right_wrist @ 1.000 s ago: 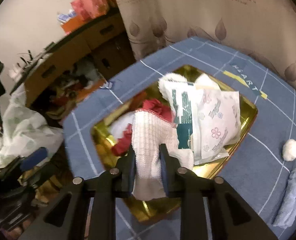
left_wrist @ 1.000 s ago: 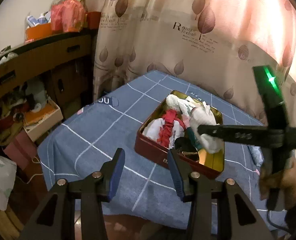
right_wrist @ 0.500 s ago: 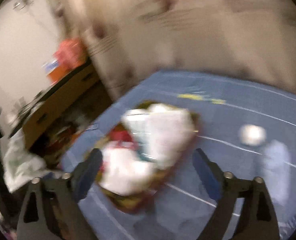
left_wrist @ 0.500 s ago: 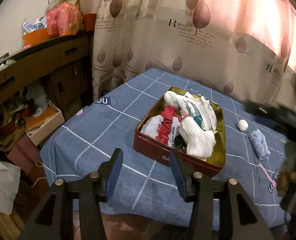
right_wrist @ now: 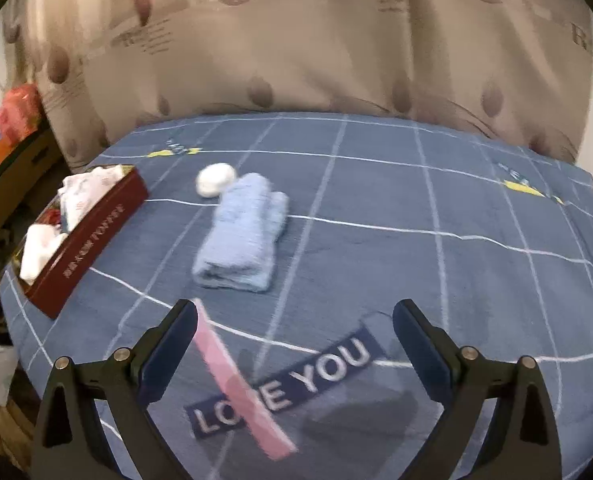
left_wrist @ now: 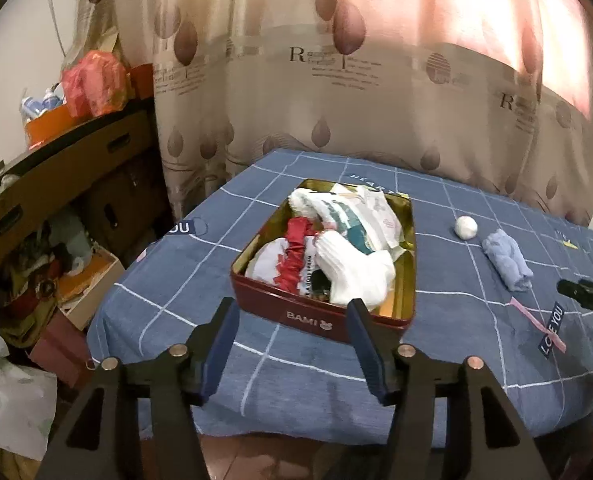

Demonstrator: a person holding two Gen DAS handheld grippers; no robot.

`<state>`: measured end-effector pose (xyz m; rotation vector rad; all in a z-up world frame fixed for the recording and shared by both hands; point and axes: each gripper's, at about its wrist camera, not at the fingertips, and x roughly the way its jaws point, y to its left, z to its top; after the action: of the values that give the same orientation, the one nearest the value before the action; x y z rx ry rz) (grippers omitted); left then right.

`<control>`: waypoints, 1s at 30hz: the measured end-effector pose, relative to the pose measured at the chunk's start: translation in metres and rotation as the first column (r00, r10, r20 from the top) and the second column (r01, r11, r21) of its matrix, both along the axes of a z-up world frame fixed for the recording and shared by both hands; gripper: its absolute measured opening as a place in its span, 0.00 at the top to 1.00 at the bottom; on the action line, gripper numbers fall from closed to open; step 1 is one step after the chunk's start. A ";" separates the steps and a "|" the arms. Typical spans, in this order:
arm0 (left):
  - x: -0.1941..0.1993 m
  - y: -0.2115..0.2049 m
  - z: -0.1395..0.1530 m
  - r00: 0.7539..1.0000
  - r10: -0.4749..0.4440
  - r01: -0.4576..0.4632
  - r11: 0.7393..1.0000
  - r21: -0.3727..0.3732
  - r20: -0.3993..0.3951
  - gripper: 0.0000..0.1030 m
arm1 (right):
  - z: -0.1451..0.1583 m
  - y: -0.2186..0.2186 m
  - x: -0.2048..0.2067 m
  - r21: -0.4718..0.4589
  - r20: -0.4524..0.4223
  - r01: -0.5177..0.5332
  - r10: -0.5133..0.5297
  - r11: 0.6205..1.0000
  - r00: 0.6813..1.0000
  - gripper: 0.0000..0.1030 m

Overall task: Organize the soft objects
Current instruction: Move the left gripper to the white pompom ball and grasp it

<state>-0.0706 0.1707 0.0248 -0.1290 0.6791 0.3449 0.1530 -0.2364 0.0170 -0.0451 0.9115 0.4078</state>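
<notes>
A dark red tin stands on the blue checked tablecloth, filled with white socks, a red cloth and white packets. To its right lie a white ball and a folded light blue cloth. My left gripper is open and empty, in front of the tin. My right gripper is open and empty, just short of the blue cloth.
A pink strip and a "LOVE YOU" label lie by the right gripper. A leaf-print curtain hangs behind the table. A cluttered brown shelf, boxes and a white bag stand to the left.
My right gripper let go of the white sock into the tin, opened, and swung right to face the blue cloth. The left gripper stayed open and drew back slightly.
</notes>
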 end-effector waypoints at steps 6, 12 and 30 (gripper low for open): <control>0.003 -0.013 -0.001 0.999 -0.038 0.038 0.998 0.048 0.006 0.43 | -0.009 0.023 0.002 0.017 0.009 -0.026 0.025 1.000 1.000 0.05; 0.007 -0.018 -0.003 0.996 -0.087 0.087 0.996 0.032 0.002 0.43 | -0.024 0.013 0.005 0.034 0.077 0.032 -0.035 0.999 0.996 0.05; 0.134 -0.140 0.023 0.856 -0.516 0.516 0.857 -0.007 -0.036 0.33 | -0.015 -0.021 0.005 0.282 0.092 0.006 -0.034 0.959 0.995 0.01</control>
<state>0.0638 0.0309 0.0483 0.0667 0.7220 -0.1726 0.1577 -0.2569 0.0023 0.2038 0.7513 0.5089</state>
